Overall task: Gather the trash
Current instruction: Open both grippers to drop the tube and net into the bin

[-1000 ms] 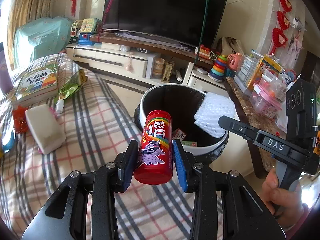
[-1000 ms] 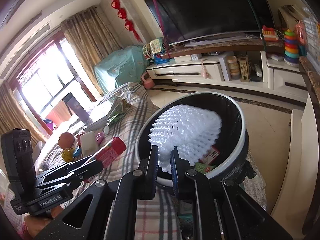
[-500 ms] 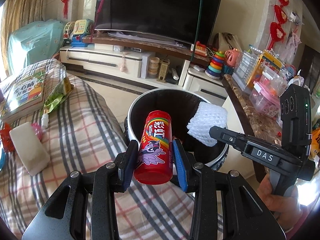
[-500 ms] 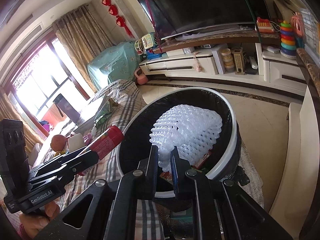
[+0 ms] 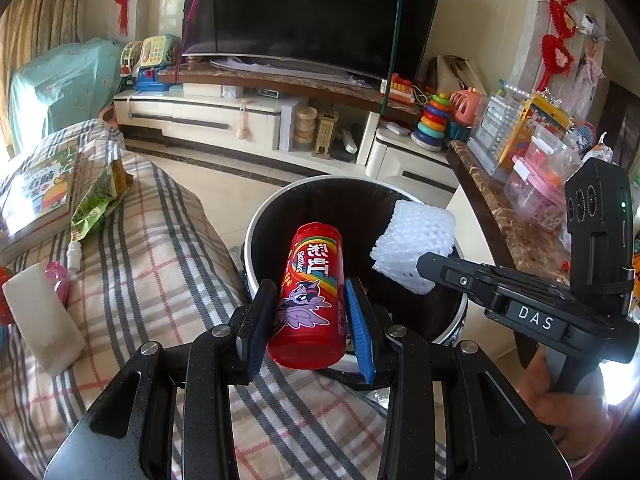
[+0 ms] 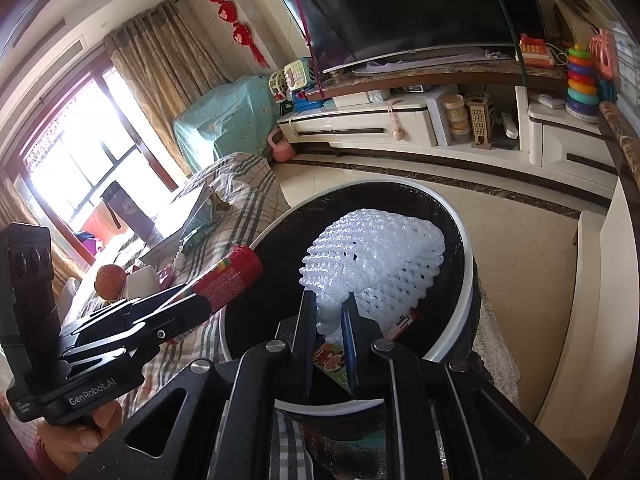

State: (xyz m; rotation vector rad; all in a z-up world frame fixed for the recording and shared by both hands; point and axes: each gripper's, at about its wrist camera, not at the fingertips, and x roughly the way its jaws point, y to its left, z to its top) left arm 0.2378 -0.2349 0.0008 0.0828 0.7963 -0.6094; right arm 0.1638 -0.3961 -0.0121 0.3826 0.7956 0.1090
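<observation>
My left gripper (image 5: 310, 308) is shut on a red candy tube (image 5: 310, 296) with a rainbow and a pony printed on it, held over the near rim of the round black trash bin (image 5: 280, 208). My right gripper (image 6: 328, 308) is shut on a white foam fruit net (image 6: 376, 264), which hangs above the bin's (image 6: 460, 240) opening. In the right wrist view the red tube (image 6: 232, 280) pokes in from the left over the bin's left rim. In the left wrist view the foam net (image 5: 414, 244) shows at the right. Colourful wrappers (image 6: 332, 360) lie inside the bin.
A checked blanket (image 5: 160, 264) covers the sofa left of the bin, with a book (image 5: 36, 196), a green wrapper (image 5: 100, 200) and a white block (image 5: 44, 316) on it. A TV cabinet (image 5: 248, 120) stands behind. A marble shelf (image 5: 504, 216) with toy boxes runs along the right.
Both grippers have moved toward the bin with their loads; the bin looks larger and nearer. The red tube now hangs over the bin's rim. The grips are unchanged.
</observation>
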